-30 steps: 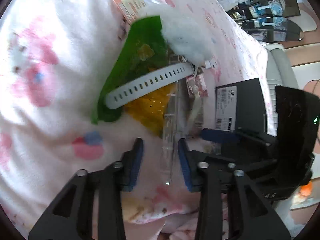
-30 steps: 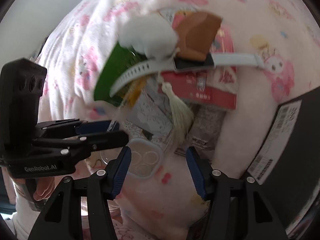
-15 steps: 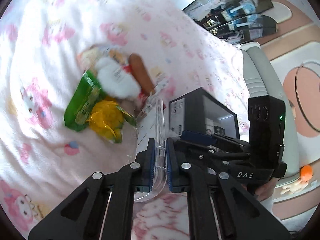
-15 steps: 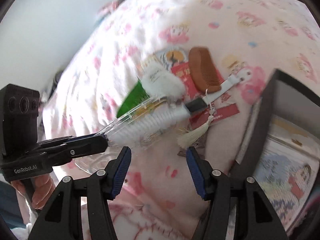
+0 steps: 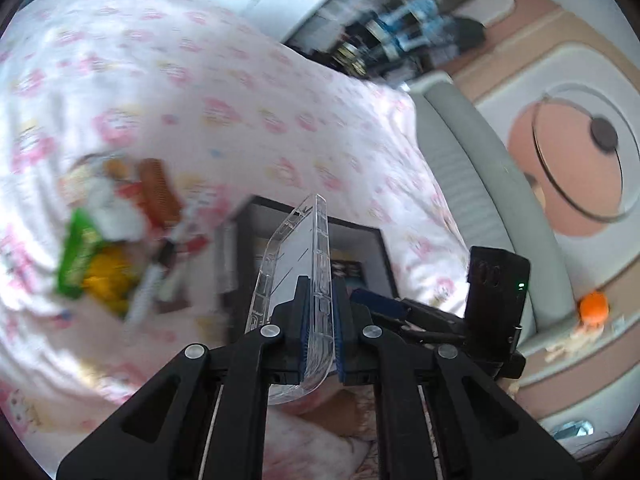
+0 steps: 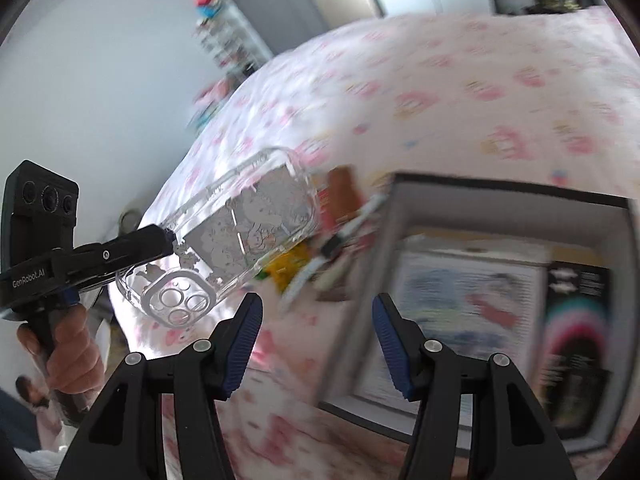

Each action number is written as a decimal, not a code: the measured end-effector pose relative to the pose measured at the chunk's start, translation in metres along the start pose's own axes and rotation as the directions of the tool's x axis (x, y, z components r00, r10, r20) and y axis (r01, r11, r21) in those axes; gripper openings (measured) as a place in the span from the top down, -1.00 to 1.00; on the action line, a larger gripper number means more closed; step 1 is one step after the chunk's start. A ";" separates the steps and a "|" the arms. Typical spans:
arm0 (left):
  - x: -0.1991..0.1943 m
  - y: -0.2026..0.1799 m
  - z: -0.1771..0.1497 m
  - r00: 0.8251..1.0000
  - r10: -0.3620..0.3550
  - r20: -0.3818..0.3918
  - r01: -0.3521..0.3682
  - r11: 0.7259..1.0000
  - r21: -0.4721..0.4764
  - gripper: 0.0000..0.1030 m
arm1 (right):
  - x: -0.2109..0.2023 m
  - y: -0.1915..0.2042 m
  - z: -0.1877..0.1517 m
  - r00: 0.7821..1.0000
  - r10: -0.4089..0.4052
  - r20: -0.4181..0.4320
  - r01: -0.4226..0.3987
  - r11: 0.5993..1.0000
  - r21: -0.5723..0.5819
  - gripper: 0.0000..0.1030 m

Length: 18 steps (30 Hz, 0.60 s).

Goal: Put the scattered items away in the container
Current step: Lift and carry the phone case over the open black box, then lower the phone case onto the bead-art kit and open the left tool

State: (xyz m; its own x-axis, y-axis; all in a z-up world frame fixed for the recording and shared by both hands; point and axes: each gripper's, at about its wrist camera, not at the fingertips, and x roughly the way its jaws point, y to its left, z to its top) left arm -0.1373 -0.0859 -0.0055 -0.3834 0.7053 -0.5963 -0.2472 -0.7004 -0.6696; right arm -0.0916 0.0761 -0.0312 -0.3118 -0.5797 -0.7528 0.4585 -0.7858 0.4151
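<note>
left tool: clamped, angled down | right tool: jaws apart, empty

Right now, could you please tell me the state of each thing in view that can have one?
left gripper: shut on the clear phone case, lifted off the bed.
right gripper: open, nothing between its fingers.
clear phone case: held in the air, outside the box.
black box: open, lidless, printed items already inside.
brown comb: lying in the pile on the pink blanket.

"GenRobot.AI" — white lettering on the left gripper body — nothing else legible
</note>
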 end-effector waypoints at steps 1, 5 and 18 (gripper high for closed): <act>0.016 -0.011 0.003 1.000 -0.007 -0.023 0.008 1.000 0.012 0.84 | -0.012 -0.013 -0.002 0.999 -0.035 0.024 0.035 0.999 0.008 -0.04; 0.083 -0.046 0.007 0.993 -0.019 -0.120 0.023 0.999 0.031 0.84 | -0.042 -0.067 -0.006 0.987 -0.149 0.057 0.145 0.987 0.070 -0.04; 0.183 -0.027 -0.026 0.953 0.048 -0.300 -0.085 0.990 -0.109 0.79 | -0.049 -0.156 -0.039 0.983 -0.181 -0.005 0.179 0.965 0.192 -0.04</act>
State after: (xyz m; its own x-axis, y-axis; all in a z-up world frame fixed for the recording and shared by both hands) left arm -0.1776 0.0647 -0.1076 -0.1106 0.6709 -0.7332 -0.1152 -0.7414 -0.6611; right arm -0.1153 0.2350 -0.0791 -0.3858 -0.4268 -0.8179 0.2270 -0.9032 0.3642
